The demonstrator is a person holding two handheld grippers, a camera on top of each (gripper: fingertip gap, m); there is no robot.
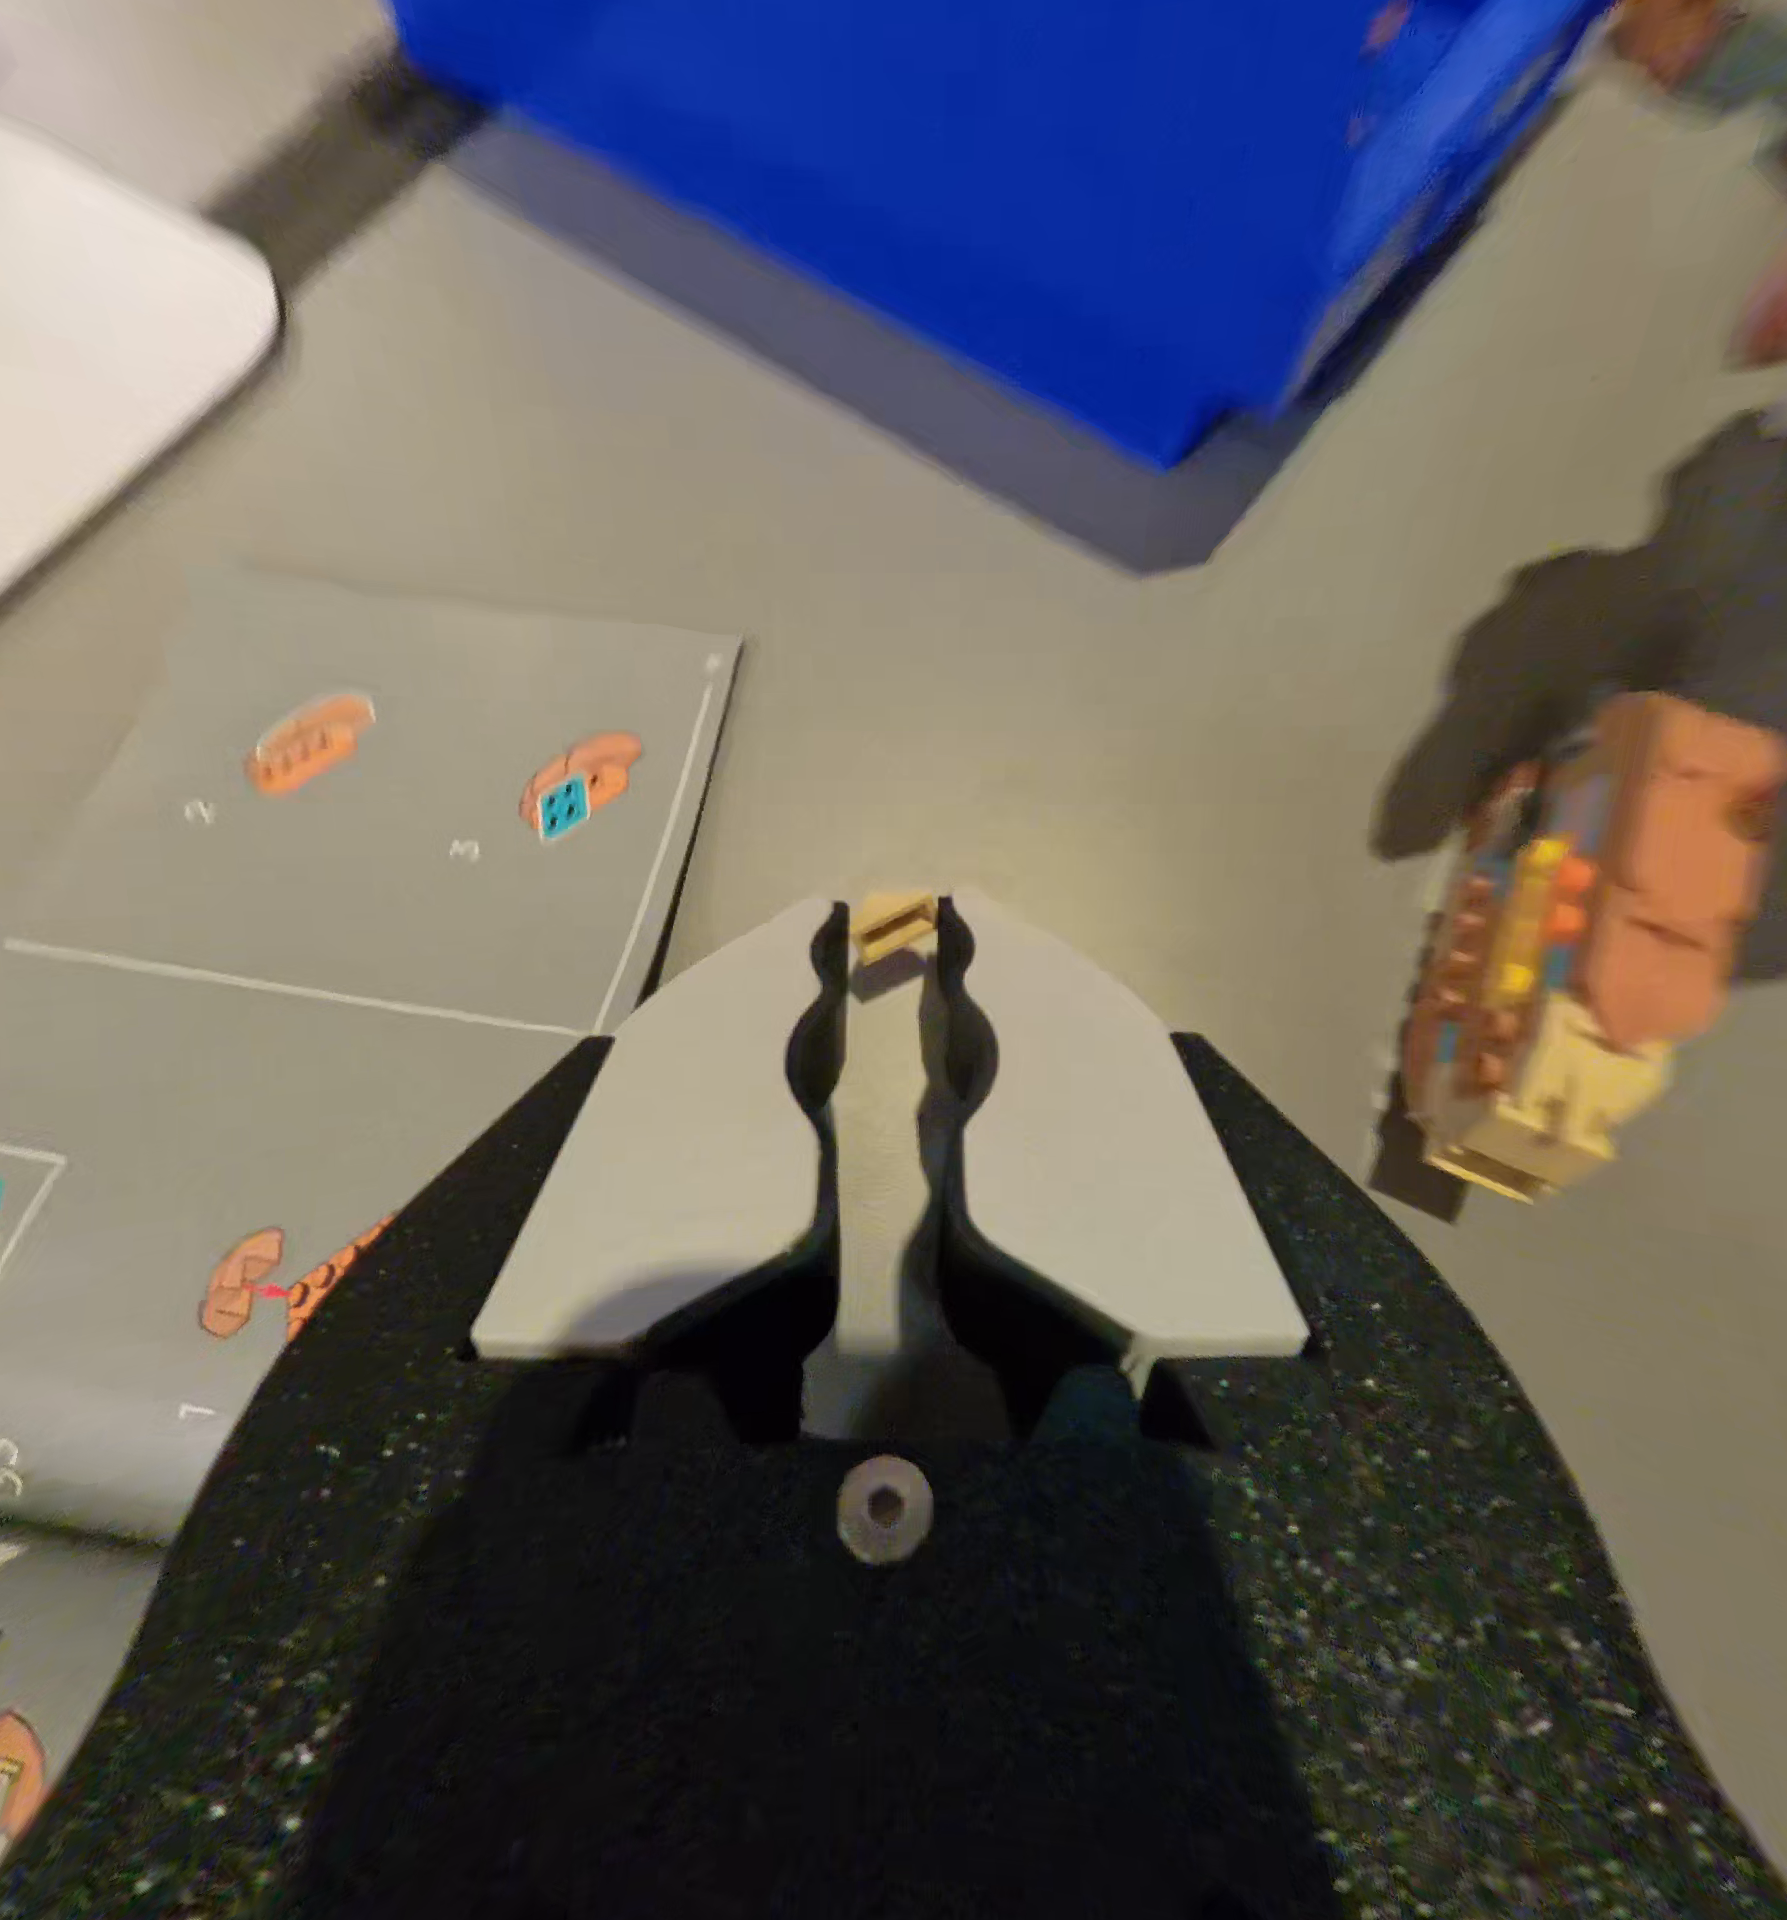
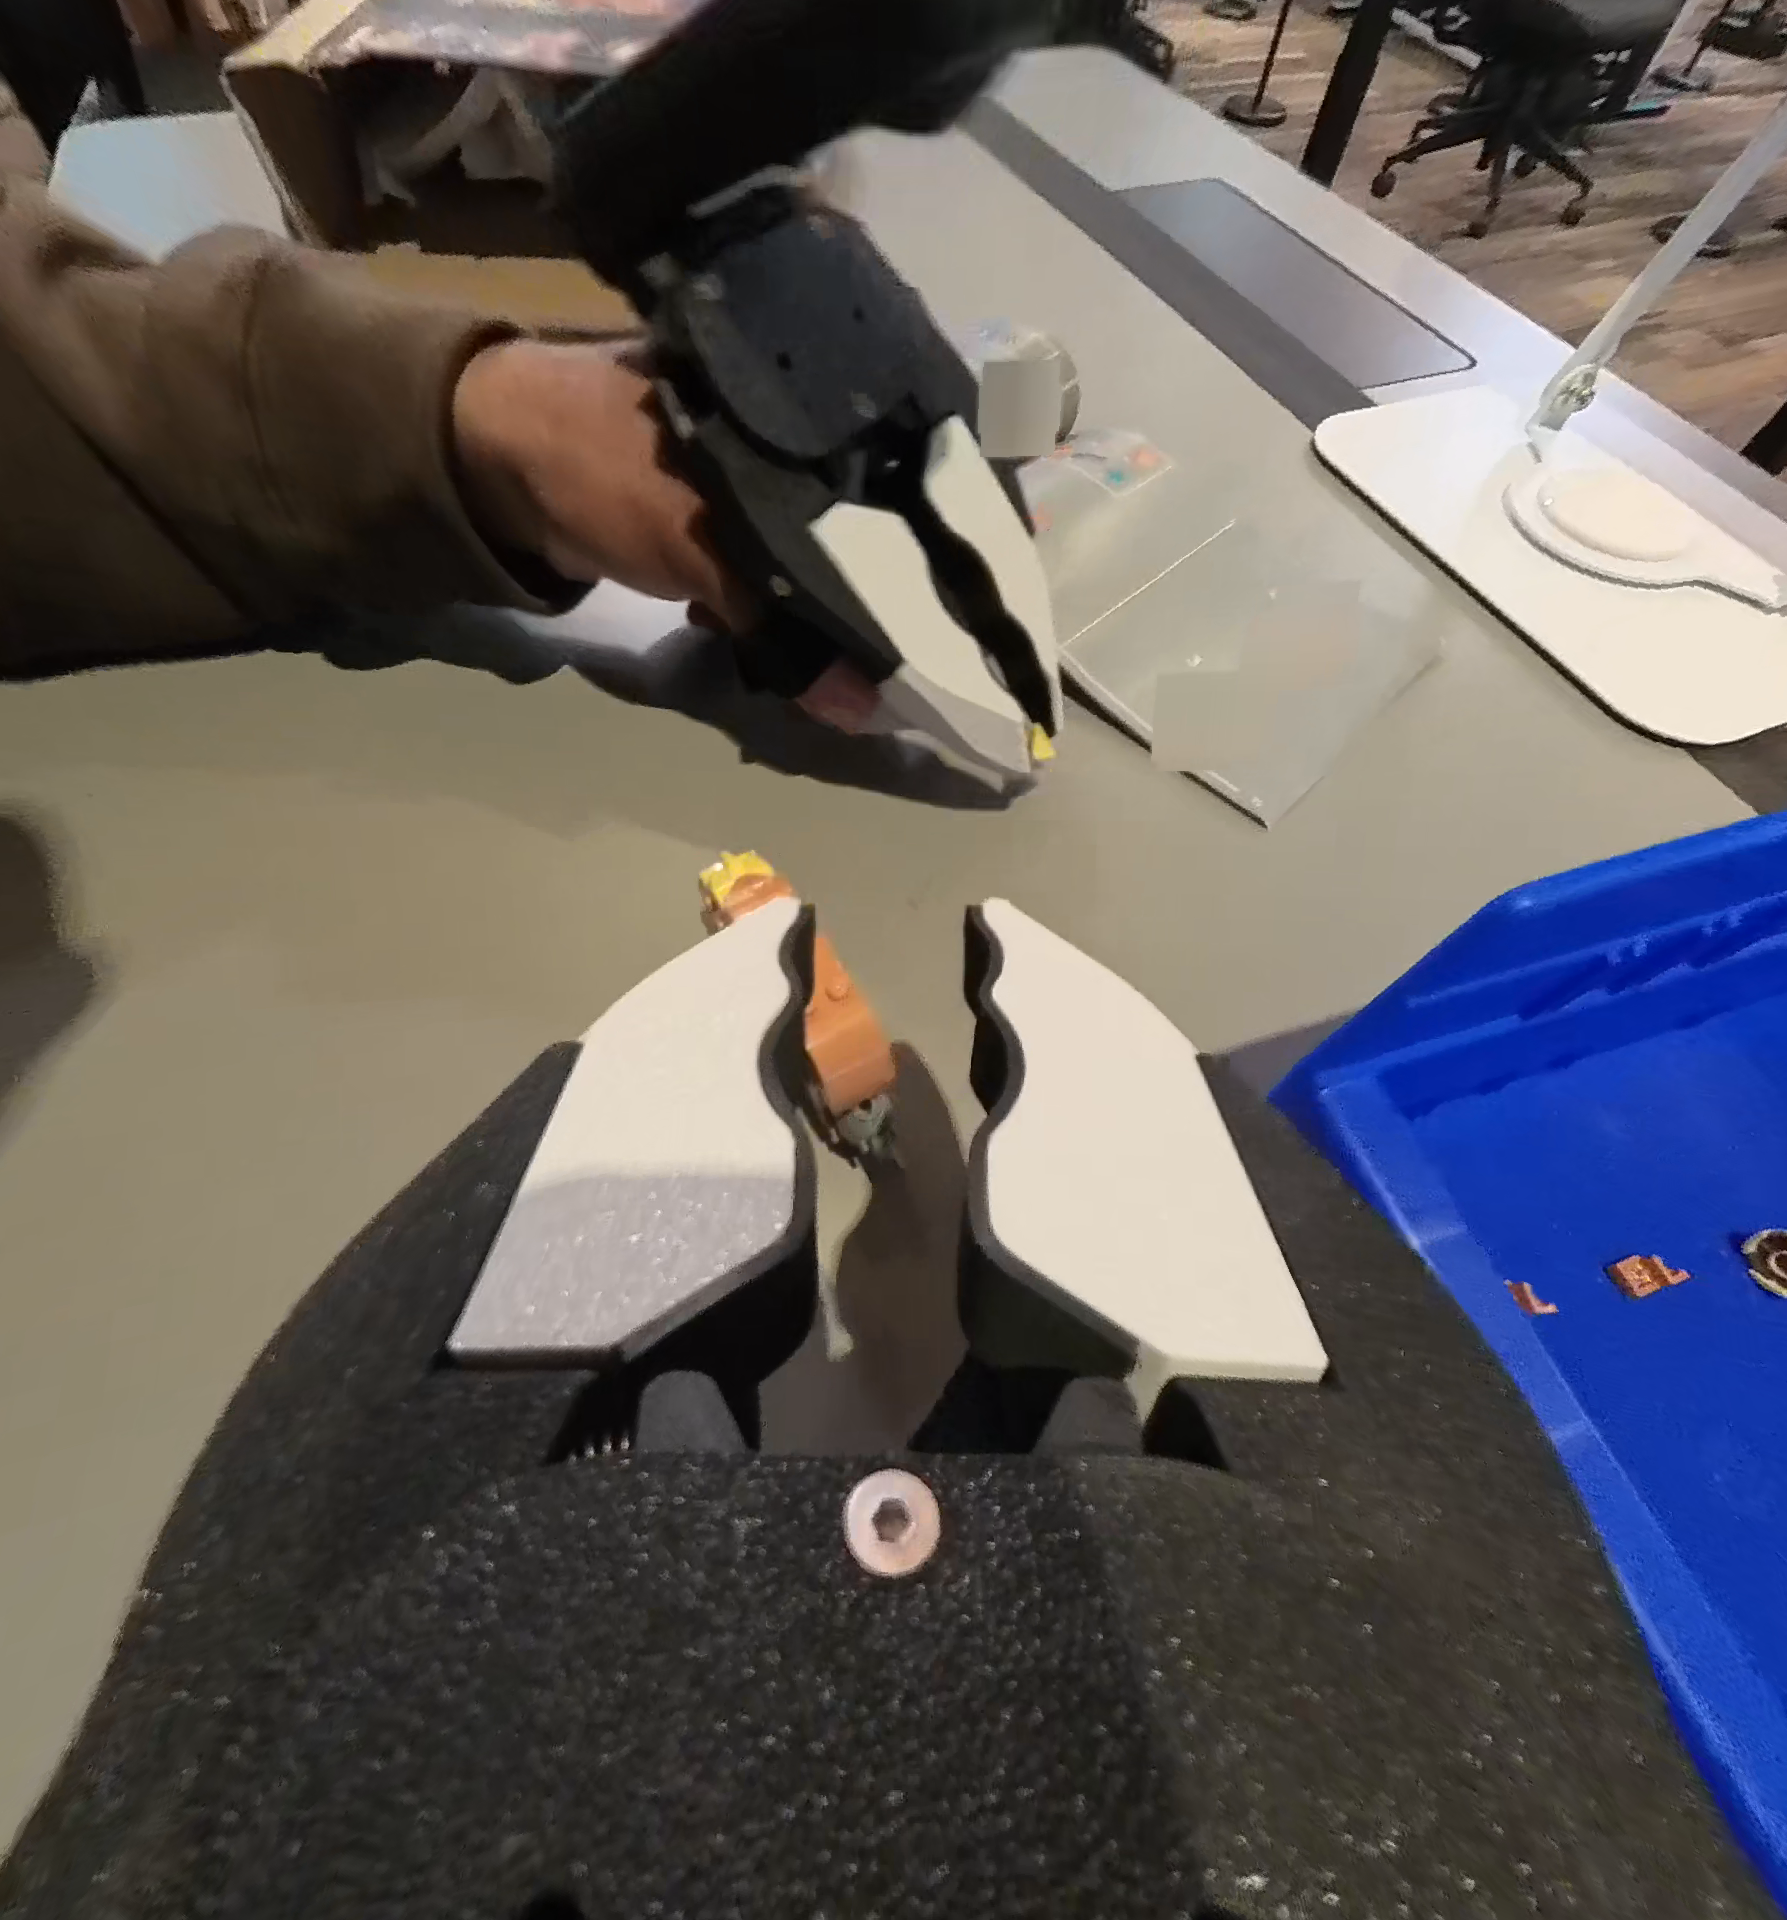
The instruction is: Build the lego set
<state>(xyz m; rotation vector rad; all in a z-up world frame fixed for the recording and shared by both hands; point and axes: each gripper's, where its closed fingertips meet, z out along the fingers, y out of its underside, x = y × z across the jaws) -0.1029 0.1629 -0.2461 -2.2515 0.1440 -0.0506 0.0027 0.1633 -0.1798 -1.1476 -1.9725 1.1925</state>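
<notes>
Left gripper has its tips pinched on a small tan piece, carried above the grey table just past the corner of the open booklet. In the right wrist view that gripper hangs tilted down in a hand. The right gripper stands parted, gripping nothing; the brown model lies on the table between its fingers, close against the left one. In the left view the model sits off to the right, blurred. The blue bin at right holds a few loose pieces.
</notes>
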